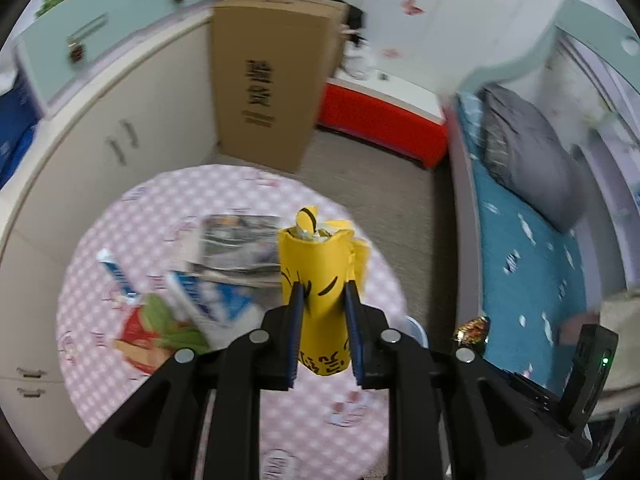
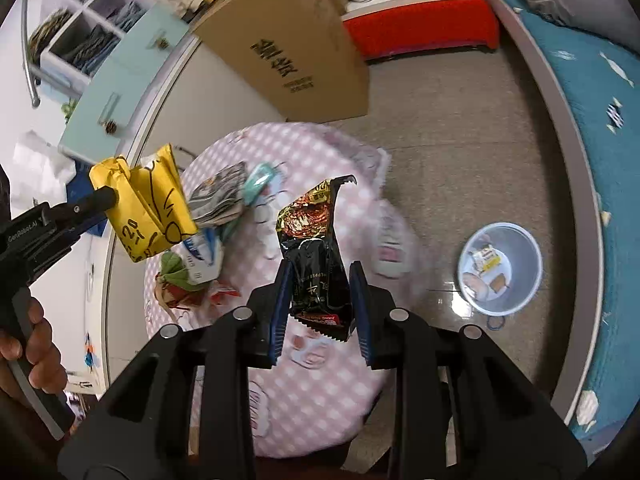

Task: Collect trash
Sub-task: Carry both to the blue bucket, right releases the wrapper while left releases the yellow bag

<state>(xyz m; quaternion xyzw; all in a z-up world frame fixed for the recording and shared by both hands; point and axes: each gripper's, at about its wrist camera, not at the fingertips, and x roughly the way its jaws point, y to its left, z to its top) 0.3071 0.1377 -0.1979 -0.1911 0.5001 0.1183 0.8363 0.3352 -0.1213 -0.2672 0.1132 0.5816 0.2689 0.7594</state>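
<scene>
Left fingers (image 1: 323, 300) clamp a yellow wrapper (image 1: 316, 268); right fingers (image 2: 320, 280) clamp a black packet (image 2: 314, 256), print unreadable.

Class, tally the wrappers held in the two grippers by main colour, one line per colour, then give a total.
Yellow: 1, the yellow wrapper in the left gripper
Black: 1, the black wrapper in the right gripper
Total: 2

The bin (image 2: 500, 268) stands on the floor (right of the table (image 2: 320, 380)); a carton (image 2: 288, 40) stands behind.
</scene>
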